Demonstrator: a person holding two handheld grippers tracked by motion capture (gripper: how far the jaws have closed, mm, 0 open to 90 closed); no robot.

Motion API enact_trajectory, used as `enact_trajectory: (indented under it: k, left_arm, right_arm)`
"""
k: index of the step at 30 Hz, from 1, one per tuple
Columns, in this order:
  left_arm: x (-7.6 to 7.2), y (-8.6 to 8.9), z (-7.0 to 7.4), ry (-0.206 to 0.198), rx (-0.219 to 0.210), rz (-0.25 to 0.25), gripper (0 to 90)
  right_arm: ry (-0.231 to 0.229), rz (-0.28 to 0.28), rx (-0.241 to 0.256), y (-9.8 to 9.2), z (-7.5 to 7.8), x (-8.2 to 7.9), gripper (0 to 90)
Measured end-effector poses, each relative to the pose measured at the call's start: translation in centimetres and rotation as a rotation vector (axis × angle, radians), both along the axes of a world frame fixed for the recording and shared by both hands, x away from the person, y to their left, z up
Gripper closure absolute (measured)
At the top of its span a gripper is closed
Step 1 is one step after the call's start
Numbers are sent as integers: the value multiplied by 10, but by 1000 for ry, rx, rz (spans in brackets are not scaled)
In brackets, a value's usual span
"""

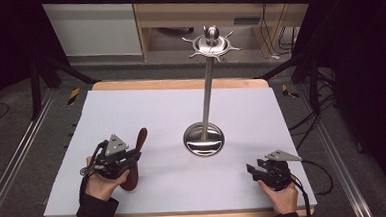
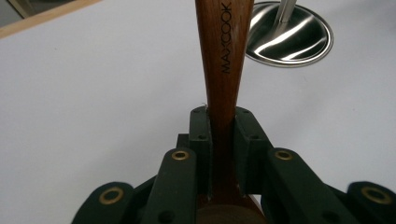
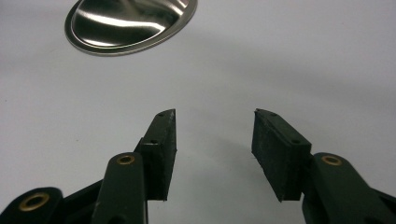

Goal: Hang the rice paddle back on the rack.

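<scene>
While right jaws gape, left jaws clamp wooden handle point(image 2: 223, 70).

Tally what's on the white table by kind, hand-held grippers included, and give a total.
Wooden utensil, clamped in the left hand-held gripper: 1
Steel hook stand: 1
Hand-held grippers, left and the open right hand-held gripper: 2
Total: 4

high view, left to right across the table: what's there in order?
left gripper shut on the wooden utensil → metal stand, its round base on the white tabletop → right gripper, jaws open, holding nothing.
</scene>
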State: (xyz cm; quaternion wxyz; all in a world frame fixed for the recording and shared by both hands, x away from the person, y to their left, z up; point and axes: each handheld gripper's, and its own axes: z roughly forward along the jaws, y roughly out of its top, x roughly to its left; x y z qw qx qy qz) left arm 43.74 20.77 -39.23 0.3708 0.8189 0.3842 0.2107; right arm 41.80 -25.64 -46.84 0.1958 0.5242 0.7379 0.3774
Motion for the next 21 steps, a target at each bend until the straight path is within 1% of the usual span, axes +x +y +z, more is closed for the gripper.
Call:
enact_trajectory:
  k: [3,9,15,18,21]
  left_arm:
    - [-2,2,3,-20,-13,3,785]
    - [-4,4,8,-60,-56,15,784]
    - [-4,8,14,-82,-95,23,784]
    - [-4,9,17,-100,-108,30,784]
    - [-4,10,19,-110,-116,24,784]
  right_arm:
    - [-1,0,-1,0,0,0,501]
    - [-8,-2,2,0,0,0,493]
    - [-20,-5,6,0,0,0,477]
    - [-21,-9,6,-1,0,1,472]
    - [-24,-8,8,-1,0,1,467]
